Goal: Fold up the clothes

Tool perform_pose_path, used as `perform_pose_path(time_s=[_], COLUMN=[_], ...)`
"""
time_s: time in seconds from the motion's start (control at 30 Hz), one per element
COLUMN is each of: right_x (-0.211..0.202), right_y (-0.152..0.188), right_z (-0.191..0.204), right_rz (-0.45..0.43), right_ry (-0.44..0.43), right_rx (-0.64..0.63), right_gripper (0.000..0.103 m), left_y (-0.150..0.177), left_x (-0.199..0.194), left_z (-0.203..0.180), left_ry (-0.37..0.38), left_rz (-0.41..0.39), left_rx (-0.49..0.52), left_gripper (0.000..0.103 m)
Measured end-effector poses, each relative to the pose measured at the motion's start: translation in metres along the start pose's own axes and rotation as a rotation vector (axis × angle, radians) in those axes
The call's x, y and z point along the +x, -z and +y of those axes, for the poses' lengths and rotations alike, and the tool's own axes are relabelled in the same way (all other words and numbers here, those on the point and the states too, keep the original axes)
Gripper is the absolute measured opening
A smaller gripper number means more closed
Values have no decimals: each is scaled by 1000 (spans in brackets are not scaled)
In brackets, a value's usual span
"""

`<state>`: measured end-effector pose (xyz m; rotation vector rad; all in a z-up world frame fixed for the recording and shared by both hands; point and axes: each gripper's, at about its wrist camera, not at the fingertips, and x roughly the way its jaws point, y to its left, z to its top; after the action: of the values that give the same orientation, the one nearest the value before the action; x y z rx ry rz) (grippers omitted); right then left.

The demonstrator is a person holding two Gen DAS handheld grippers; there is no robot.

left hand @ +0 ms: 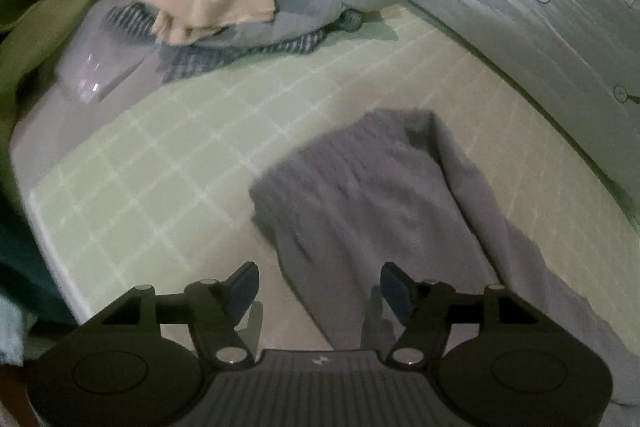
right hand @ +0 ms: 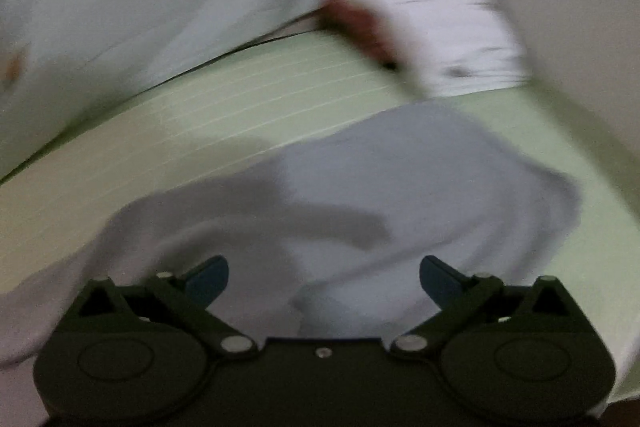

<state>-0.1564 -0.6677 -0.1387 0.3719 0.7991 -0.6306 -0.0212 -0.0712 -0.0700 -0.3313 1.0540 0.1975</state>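
Your left tool (left hand: pixel 319 287) and right tool (right hand: pixel 324 277) both hang with jaws apart and empty over the grey garment (left hand: pixel 360 187) on the green gridded mat (left hand: pixel 160 147), though blur smears the white stack (right hand: pixel 440 27) beyond.

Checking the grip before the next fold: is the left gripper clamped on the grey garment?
No, the left gripper stands open above the grey garment, its pads clear of the cloth.

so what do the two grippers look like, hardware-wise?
Both match: the left gripper and right gripper have matte black bodies, two round side discs, silver pivot screws on angled linkage arms, and dark blue fingertip pads. No cables or sleeves visible.
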Motion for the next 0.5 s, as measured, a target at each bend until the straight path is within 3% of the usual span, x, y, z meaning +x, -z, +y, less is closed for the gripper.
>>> perform_pose_path(time_s=[0.2, 0.37, 0.5], right_x=[-1, 5, 16], right_y=[35, 49, 48], right_z=[100, 151, 181], right_rz=[69, 112, 124], right_ry=[-102, -124, -123], right_rx=[-85, -182, -256], right_gripper=[103, 103, 103], left_y=[-40, -62, -77], left_x=[27, 54, 72], left_z=[13, 8, 4], left_ry=[49, 104, 150], left_rz=[24, 49, 48], left_rx=[65, 142, 139], left_gripper=[68, 68, 68])
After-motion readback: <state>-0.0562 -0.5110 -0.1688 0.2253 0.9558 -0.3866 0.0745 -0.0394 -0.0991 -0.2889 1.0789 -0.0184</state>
